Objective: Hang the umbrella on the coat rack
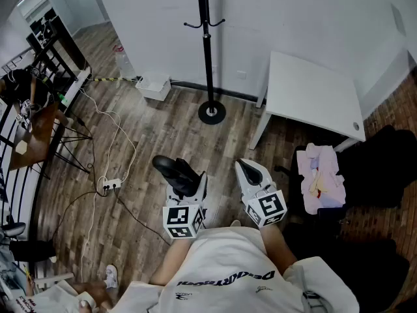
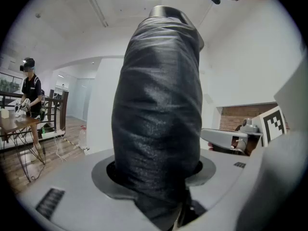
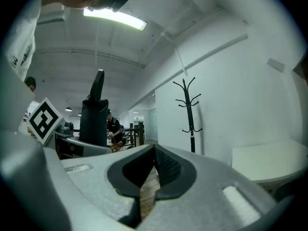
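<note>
Left tongs (image 1: 185,182): closed on the umbrella (image 1: 174,169), pads pressed against its folded black fabric, jaws held fairly wide by the bundle's thickness. In the left gripper view (image 2: 155,179), filled almost wholly by the umbrella (image 2: 159,105), which rises upright out of the jaws toward the ceiling light.

Right tongs (image 1: 244,167): empty, drawn together at the tips, only a sliver of floorboard showing through the slit behind them (image 3: 147,177). Held just beside the left tongs, on a level with them.

Umbrella: black, rolled and sheathed, gripped low on its body; seen from the right gripper view (image 3: 94,117) as a dark column with a slim end on top.

Coat rack (image 1: 207,44): black pole with curved hooks on a round foot, standing on the wooden floor (image 1: 163,132) against the white wall (image 1: 293,18), well apart from both tongs, hooks bare. Also in the right gripper view (image 3: 188,114), ahead and slightly right.

White bench (image 1: 313,93): just right of the coat rack, top bare.

Pink cloth (image 1: 319,178): crumpled on a dark seat right of the right tongs.

Power strip (image 1: 111,185): on the floor left of the left tongs, with trailing cables.

Second person (image 2: 31,88): standing far left in the left gripper view.
</note>
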Motion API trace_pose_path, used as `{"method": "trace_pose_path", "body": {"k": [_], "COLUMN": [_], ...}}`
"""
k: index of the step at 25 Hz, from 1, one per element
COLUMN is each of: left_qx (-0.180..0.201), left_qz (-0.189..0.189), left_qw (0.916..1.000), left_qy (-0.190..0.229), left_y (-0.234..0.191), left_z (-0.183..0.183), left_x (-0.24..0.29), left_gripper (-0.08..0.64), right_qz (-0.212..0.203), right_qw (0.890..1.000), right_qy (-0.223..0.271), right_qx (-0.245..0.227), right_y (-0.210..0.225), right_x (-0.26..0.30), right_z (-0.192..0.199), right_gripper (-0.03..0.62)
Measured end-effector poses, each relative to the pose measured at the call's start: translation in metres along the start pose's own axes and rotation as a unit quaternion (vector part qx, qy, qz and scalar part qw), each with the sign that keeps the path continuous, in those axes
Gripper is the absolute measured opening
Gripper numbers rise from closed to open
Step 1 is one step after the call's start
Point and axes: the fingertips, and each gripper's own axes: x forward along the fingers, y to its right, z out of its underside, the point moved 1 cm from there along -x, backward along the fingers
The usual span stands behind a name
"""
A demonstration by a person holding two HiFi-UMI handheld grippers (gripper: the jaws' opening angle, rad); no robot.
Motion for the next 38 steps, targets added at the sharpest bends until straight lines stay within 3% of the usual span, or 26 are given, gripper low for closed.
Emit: {"method": "trace_pose_path", "body": {"k": [7,24,32,38], "left_qx": [0.0,-0.003,-0.013,-0.014], "left_qz": [-0.004,-0.004,-0.01,-0.002], "left_qw": [1.0,0.9997,0.9994,0.9998], "left_qy": [-0.008,-0.025,-0.031,-0.012], "left_y": [0.011,0.086,0.067,0.014], "left_z": [-0.001,0.028,0.034,0.008], "left_x": [0.006,0.041,0.083,0.15], "left_gripper": [0.247,0.247,0.247,0.247], "right_qz": [-0.003,-0.038,-0.064,-0.062], "right_qw": [0.999,0.998,0.997,0.998], "right_qy": [0.016,0.022,0.006,-0.002], "right_qx": [0.029,0.035,0.033,0.012], "right_y": [0.013,0.073,0.088,0.104], "right_x": [-0.005,-0.033,0.009,0.099], "right_z": [-0.007,0.005,0.018,0.017], "right_gripper": [-0.002,-0.002,-0.002,-0.002]}}
